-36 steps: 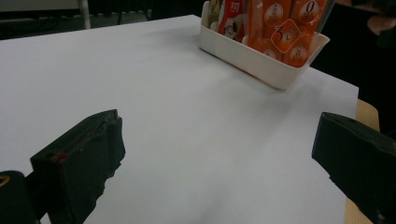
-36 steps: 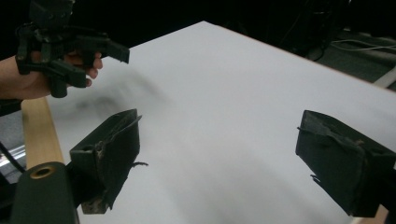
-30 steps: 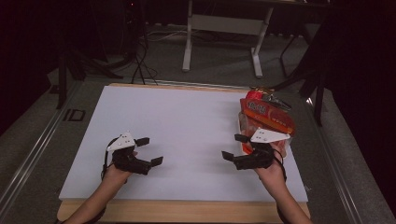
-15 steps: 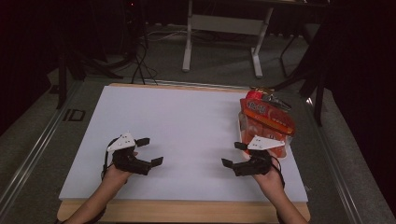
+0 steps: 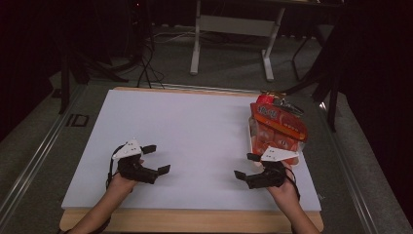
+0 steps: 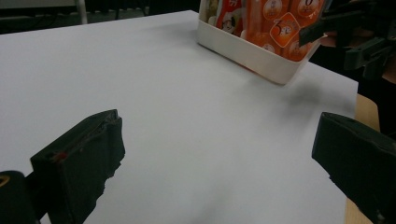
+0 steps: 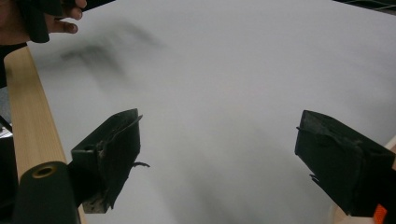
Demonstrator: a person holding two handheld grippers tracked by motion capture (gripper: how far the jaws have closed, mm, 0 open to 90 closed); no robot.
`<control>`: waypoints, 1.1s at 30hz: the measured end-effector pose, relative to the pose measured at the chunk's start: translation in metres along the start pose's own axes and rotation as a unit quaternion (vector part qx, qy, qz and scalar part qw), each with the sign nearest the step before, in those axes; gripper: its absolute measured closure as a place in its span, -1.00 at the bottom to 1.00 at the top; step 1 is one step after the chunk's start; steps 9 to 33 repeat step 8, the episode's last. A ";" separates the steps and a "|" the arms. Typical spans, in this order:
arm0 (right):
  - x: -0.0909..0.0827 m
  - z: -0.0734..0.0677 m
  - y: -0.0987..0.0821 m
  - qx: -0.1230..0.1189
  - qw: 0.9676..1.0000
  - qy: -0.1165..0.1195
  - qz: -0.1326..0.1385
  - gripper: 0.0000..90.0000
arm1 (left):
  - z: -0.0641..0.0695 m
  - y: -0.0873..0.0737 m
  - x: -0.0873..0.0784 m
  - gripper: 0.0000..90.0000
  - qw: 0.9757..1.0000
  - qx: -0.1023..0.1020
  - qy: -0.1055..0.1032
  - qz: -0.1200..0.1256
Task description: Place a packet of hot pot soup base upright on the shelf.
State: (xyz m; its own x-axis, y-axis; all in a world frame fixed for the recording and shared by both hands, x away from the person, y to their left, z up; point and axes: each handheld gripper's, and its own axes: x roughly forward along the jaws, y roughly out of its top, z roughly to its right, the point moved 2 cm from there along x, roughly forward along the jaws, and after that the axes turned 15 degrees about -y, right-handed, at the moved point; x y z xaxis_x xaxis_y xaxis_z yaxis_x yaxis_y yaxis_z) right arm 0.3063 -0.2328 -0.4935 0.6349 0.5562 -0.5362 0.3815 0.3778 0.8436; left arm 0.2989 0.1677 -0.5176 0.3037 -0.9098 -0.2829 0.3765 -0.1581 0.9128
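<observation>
Both hand-held grippers, left point(image 5: 155, 158) and right point(image 5: 247, 165), hover wide open and empty over the white surface point(image 5: 195, 131). Nothing looks started: the white tray of orange snack packets point(image 5: 273, 129) sits untouched just beyond the right one.

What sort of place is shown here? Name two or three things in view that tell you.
Probably a lab or studio set up for recording, not a home. A plain white board lies on a wooden table, dark stands and cables sit on the grey floor behind, and each hand holds a tool, left and right.
</observation>
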 end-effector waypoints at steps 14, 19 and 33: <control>0.001 0.001 -0.001 -0.005 1.000 -0.003 0.001 -0.69 | -0.003 -0.002 0.000 -0.96 1.000 -0.003 0.004 0.000; 0.001 0.001 -0.001 -0.005 1.000 -0.003 0.001 -0.69 | -0.003 -0.002 0.000 -0.96 1.000 -0.003 0.004 0.000; 0.001 0.001 -0.001 -0.005 1.000 -0.003 0.001 -0.69 | -0.003 -0.002 0.000 -0.96 1.000 -0.003 0.004 0.000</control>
